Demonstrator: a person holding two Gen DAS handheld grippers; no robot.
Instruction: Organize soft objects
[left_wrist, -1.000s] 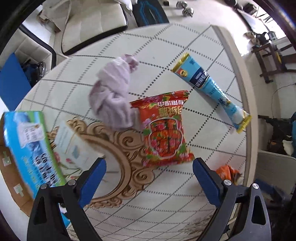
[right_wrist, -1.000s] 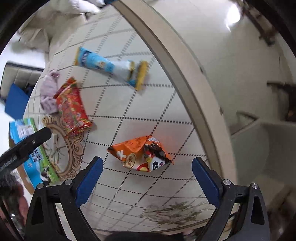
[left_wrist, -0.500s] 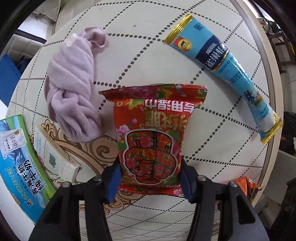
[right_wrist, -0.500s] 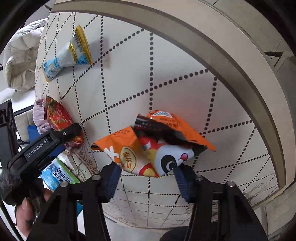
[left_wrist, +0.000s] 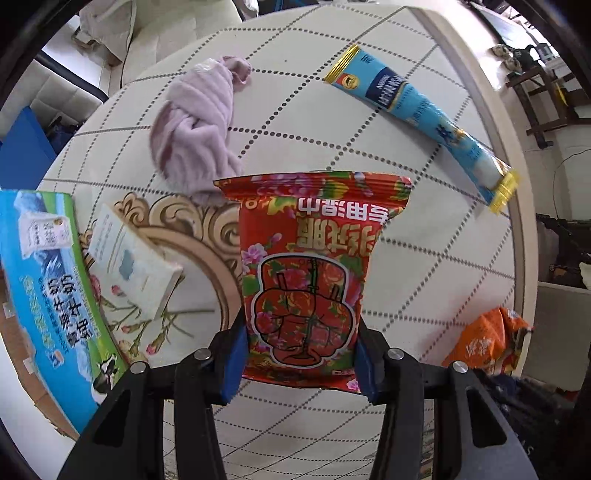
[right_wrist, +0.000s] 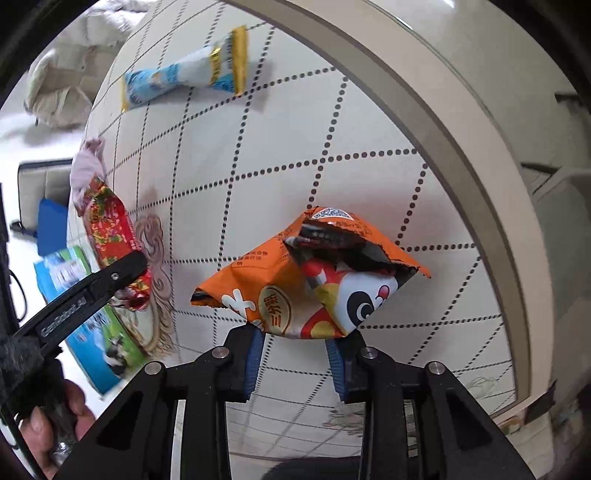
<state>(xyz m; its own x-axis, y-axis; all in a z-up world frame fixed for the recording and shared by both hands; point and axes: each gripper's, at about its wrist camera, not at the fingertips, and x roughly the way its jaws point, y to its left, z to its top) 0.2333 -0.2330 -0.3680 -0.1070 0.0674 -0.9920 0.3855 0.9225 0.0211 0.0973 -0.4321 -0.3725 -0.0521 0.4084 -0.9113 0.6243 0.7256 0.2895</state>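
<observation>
1. You are holding the left gripper (left_wrist: 300, 360) with its jaws clenched on the near end of the red floral pack (left_wrist: 308, 273). The pack is standing out forward over the counter (left_wrist: 424, 266), and its far edge is overlapping the lilac towel (left_wrist: 197, 131) in the left wrist view.
2. You are holding the right gripper (right_wrist: 295, 350) with its jaws pinching the lower edge of the orange snack bag (right_wrist: 317, 284). The bag seems to be lifted clear of the counter, though the fisheye view is making that hard to confirm.
3. Both packs are looking light and pliable. The red one is sagging little, so it is probably padded inside. The orange one is crumpling and gaping at its torn top, so you are risking spilled contents if you tip it.
4. The glossy film is likely slippery. Taking hold at the sealed seam or a flat edge is giving you the firmest bite, and squeezing the puffy middle is likely to let it slide.
5. The lilac towel is lying bunched on the counter. It is soft all through, so pinching a thick fold near its middle is the safest hold.
6. The blue tube pack (left_wrist: 417, 110) is lying well apart near the counter's far edge. Gripping it across its narrow body is suiting the jaws best.
</observation>
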